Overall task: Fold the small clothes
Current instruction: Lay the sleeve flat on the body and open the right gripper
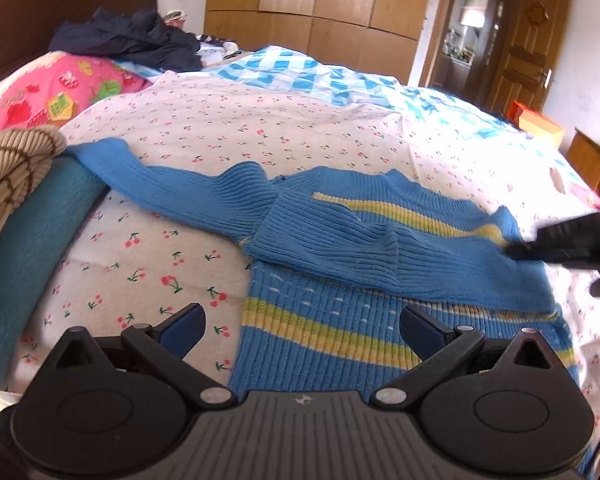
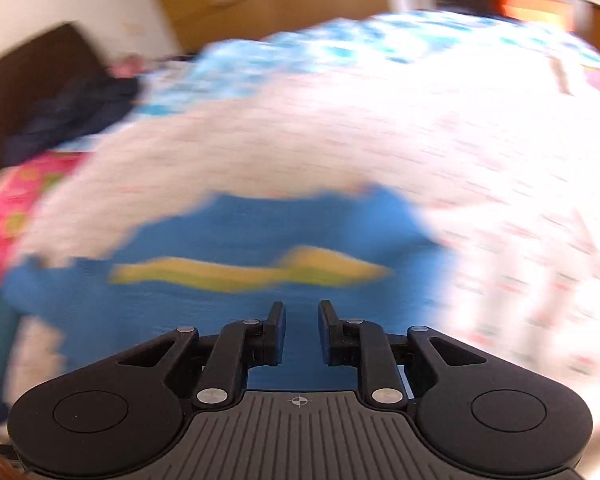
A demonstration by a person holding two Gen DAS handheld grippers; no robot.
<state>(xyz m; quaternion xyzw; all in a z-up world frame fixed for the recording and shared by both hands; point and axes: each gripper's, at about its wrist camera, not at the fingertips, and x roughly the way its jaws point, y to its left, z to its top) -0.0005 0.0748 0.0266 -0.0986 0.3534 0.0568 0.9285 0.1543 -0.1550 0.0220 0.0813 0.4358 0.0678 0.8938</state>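
Bed (image 1: 260,128) w/ a cherry-print sheet fills both views. On it lies a small blue knit sweater (image 1: 340,320) w/ yellow stripes, spread roughly flat, its body reaching from the near edge toward the middle of the bed.

One sleeve (image 1: 172,184) is unfolded and trails off toward 10 o'clock in the left wrist view, its cuff near a teal roll (image 1: 32,248) at the 9 o'clock edge. Its long axis runs approx 10-to-4 across the picture. The other sleeve (image 1: 380,248) is laid across the chest, running toward 3 o'clock.

Left gripper (image 1: 300,332) hovers just above the hem at 6 o'clock, fingers spread wide, nothing between them. Sweater body lies directly ahead at 12; the loose sleeve is ahead and off to 10.

Right gripper (image 1: 560,244) sits at 3 o'clock in the left view, low on the sweater's right shoulder area. In its own view, heavily blurred, the fingers (image 2: 278,332) stand narrowly apart w/ blue knit behind the gap; can't tell if any cloth is pinched.

Judgement: the outstretched sleeve likely needs folding in next, and the left gripper is the nearer one.
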